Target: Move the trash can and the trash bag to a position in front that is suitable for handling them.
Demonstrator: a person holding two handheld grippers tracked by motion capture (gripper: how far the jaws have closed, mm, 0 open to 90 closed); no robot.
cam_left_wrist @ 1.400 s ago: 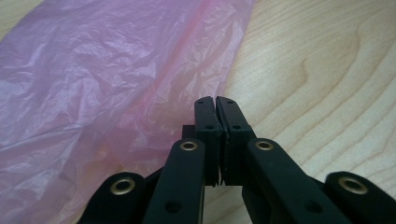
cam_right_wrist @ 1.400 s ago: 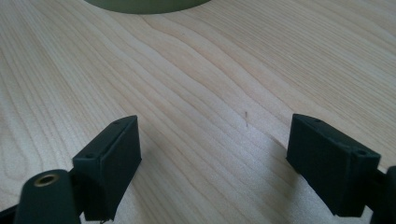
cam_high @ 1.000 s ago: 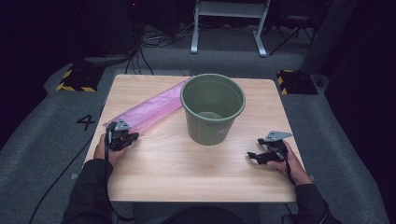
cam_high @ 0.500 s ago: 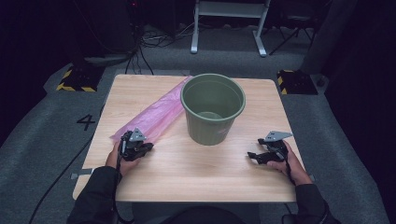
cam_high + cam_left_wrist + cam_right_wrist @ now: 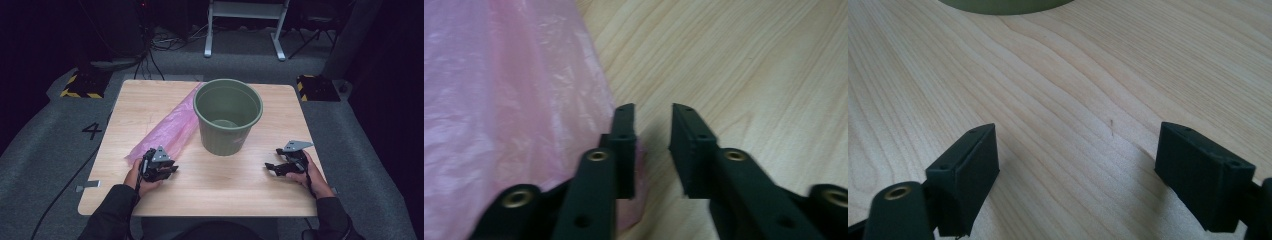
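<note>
Two grippers low, left gripper moved rightward past pink bag

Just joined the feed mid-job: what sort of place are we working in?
Probably a lab or studio recording space, not a home: a lone wooden table on grey carpet, hazard-striped floor blocks, loose cables, and a floor marking "4", all in dark surroundings.

a green plastic bucket stands upright near the middle of the wooden table, its mouth open upward and its inside bare; its walls taper toward the base. a pink plastic bag lies flat and crinkled to its left, stretched diagonally from the bucket's far left side toward the near left, touching or running just behind the bucket's wall at its far end.
</note>
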